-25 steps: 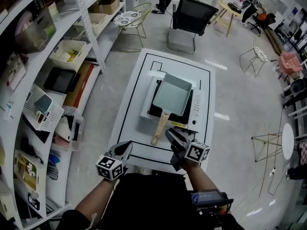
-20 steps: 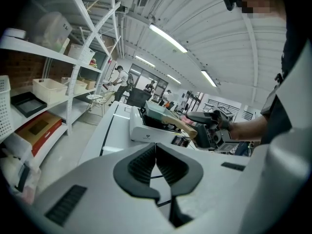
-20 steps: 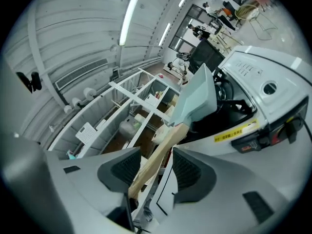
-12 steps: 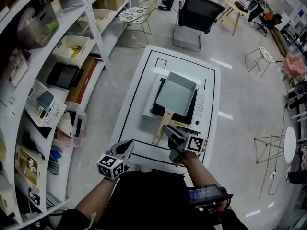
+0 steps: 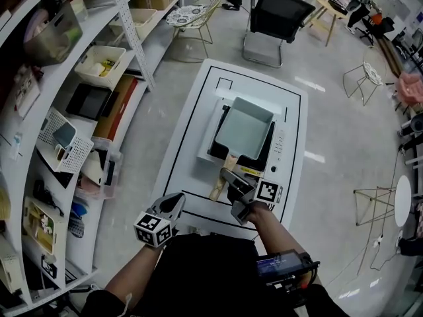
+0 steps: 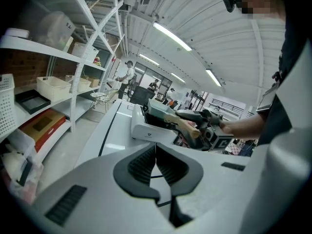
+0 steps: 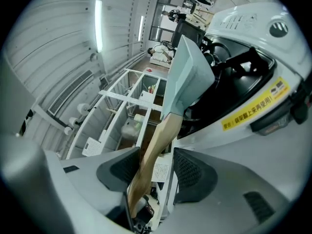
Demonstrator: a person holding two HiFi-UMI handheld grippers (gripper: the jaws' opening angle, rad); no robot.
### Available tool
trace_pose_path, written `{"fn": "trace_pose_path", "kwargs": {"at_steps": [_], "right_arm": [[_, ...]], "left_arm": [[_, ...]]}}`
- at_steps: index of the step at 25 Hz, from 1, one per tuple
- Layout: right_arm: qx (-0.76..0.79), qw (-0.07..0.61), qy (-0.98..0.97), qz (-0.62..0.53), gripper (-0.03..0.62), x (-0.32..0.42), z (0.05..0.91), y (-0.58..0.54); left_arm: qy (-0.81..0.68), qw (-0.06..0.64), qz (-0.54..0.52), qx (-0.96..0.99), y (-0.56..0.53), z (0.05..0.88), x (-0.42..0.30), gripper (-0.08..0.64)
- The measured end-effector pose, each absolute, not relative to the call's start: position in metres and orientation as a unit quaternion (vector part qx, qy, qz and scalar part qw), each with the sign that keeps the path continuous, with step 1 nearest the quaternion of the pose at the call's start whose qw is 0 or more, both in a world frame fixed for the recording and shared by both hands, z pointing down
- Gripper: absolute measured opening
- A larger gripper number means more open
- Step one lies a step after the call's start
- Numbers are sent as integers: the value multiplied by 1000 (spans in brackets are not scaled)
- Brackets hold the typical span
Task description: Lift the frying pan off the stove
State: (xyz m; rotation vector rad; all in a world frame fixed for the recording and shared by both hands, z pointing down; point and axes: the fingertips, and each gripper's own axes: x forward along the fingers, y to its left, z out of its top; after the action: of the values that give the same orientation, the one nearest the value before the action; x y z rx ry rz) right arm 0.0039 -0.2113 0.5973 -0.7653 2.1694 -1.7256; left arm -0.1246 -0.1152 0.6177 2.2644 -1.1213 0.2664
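A pale teal rectangular frying pan [image 5: 246, 128] sits on a white single-burner stove [image 5: 273, 152] on the white table [image 5: 188, 144]. Its wooden handle [image 5: 221, 178] points toward me. My right gripper [image 5: 229, 181] is at the handle's end. In the right gripper view the handle [image 7: 157, 145] runs between the jaws of the right gripper [image 7: 156, 167], close to the left pad, with a gap to the right pad; the jaws are opening. The pan [image 7: 187, 77] and stove [image 7: 253, 106] lie ahead. My left gripper [image 5: 174, 204] hangs by the table's near edge, shut and empty [image 6: 156, 162].
White shelving [image 5: 79, 78] with bins and baskets lines the left side. A black office chair [image 5: 281, 12] and a wire chair [image 5: 192, 15] stand beyond the table's far end. A black line frames the table top around the stove.
My right gripper has moved forward and left, from the table's near edge onto the pan handle's end. The left gripper has stayed put.
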Motion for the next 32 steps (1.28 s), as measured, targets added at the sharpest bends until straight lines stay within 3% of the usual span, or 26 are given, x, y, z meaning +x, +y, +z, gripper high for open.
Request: {"fn": "trace_pose_path", "kwargs": {"at_steps": [32], "right_arm": [[-238,208,705,-635,152,3,595,-230]], "left_arm": [[-416,309,112,848,-111,618,-115,9]]}}
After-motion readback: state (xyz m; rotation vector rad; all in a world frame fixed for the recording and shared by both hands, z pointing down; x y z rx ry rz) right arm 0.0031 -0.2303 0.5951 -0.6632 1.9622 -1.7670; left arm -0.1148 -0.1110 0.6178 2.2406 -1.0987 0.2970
